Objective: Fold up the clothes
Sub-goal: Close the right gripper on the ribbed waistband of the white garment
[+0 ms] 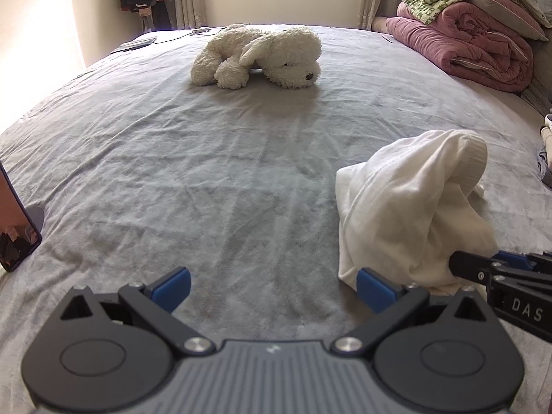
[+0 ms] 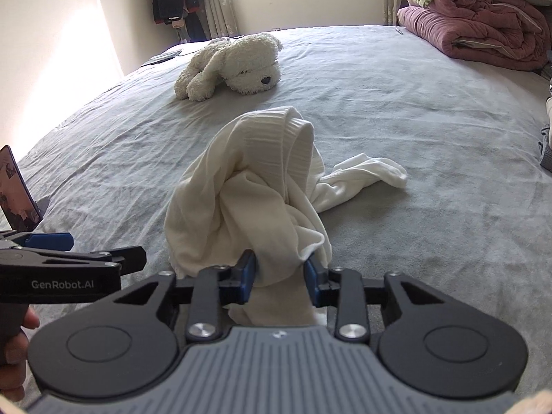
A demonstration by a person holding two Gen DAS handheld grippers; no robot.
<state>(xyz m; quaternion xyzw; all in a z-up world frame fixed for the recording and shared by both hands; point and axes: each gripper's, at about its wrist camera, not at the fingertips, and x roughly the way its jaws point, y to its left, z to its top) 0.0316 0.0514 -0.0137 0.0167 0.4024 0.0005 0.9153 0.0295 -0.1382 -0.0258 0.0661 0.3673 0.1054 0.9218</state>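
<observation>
One white garment (image 2: 248, 207) is in play, bunched into a heap on the grey bedsheet (image 1: 172, 172), near the front edge of the bed and to the right of centre in the left wrist view. A ribbed cuff or hem stands at the top of the heap; a sleeve or leg trails flat on the sheet behind it to the right.

Right gripper (image 2: 280, 272): blue pads closed on a gathered wad of the cloth at the near bottom of the heap. Fabric fills the gap between them, so this is a pinch on the garment. The cloth rises in a cone from the grip, which suggests it is partly borne up, not lying slack.

Left gripper (image 1: 272, 288): fingers spread wide, nothing between them, low over bare sheet just left of the heap. Its right pad sits close to the garment's near left edge; contact cannot be judged.

Step in hand, as a judgement: the garment is crumpled, no flat panel or crease line visible, so it reads as being picked up for spreading, not as folded.

Next move calls for a second hold: the left gripper would need a free edge or corner, apart from the right's pinch, so the cloth can be drawn out flat between the two.

Elsewhere: plush dog (image 1: 257, 57) mid-bed, stacked quilts (image 1: 476, 41) far right, well apart from the work.
</observation>
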